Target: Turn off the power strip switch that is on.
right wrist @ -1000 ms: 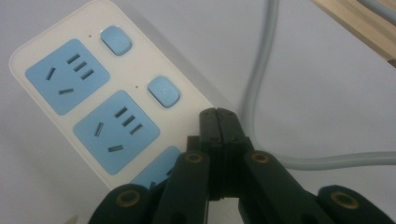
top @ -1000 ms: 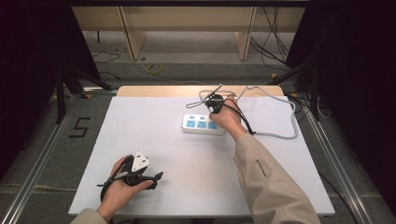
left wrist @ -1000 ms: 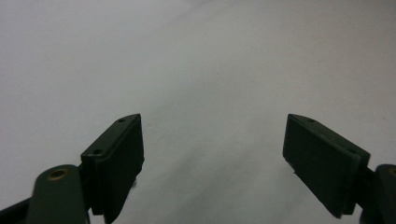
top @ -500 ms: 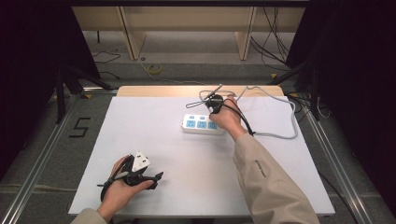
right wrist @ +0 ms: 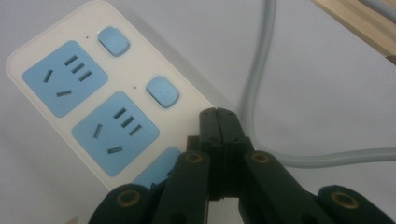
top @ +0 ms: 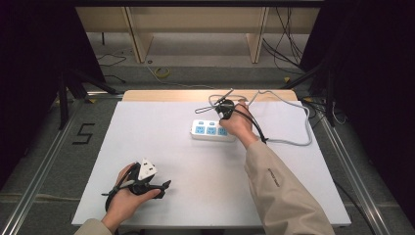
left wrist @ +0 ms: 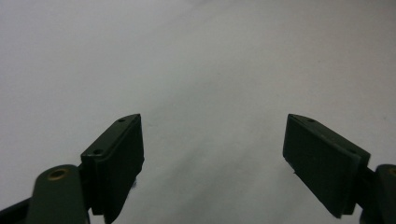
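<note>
Power strip [top: 211, 130], white with blue sockets and small blue switch buttons, lies flat on the white table [top: 195, 196] toward its far side, and the right gripper [top: 224, 108] hangs right over its cable end. In the right gripper view, that gripper's [right wrist: 218, 116] two black jaws are pressed flat together with nothing between them, their tips just above the strip's [right wrist: 93, 93] far edge, next to the third socket. Two full sockets and two buttons sit to the left of the jaws; a third socket is partly hidden under them. The grey cable [right wrist: 261, 93] runs up past the right of the jaws and another stretch of it crosses behind them. In the high view the cable [top: 303, 122] loops off to the table's right side and back.

The left gripper [top: 142, 183] rests in the person's hand at the near left corner of the table, well apart from the strip. In the left gripper view its [left wrist: 212, 154] jaws stand wide apart, with bare white tabletop [left wrist: 210, 70] between and beyond them.
</note>
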Motion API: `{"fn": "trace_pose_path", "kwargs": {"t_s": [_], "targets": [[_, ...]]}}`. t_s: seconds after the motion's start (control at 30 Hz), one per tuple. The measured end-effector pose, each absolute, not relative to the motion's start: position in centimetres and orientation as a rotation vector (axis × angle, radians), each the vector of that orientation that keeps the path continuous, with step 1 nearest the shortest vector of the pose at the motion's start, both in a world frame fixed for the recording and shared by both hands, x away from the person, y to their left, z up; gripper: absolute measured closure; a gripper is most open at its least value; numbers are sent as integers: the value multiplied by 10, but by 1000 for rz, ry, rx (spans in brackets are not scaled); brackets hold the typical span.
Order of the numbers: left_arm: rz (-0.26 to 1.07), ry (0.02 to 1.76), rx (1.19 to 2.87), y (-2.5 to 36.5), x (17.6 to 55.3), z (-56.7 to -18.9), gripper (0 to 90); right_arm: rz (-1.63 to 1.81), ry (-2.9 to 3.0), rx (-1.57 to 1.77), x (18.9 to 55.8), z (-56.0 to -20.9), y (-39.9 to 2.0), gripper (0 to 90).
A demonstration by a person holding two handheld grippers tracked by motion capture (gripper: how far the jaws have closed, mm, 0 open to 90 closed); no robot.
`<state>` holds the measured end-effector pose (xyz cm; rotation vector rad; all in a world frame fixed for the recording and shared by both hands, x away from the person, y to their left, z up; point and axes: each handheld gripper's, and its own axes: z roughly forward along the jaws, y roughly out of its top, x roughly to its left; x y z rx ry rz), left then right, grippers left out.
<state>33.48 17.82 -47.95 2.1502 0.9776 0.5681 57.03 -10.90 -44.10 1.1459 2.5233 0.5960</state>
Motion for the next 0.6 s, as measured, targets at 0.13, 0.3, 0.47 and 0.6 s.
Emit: {"fn": "trace_pose_path", "kwargs": {"t_s": [0.13,0.3,0.47,0.6], "targets": [[567,977,2151,178,335,-480,204,612,2525,1159,571,-441,-111,900],[566,978,2153,178,335,-480,204,606,2522,1150,570,-441,-110,900],[565,979,2154,179,335,-480,204,627,2514,1132,568,-437,-110,900],[565,980,2153,179,335,-480,204,630,2517,1122,565,-437,-113,900]]}}
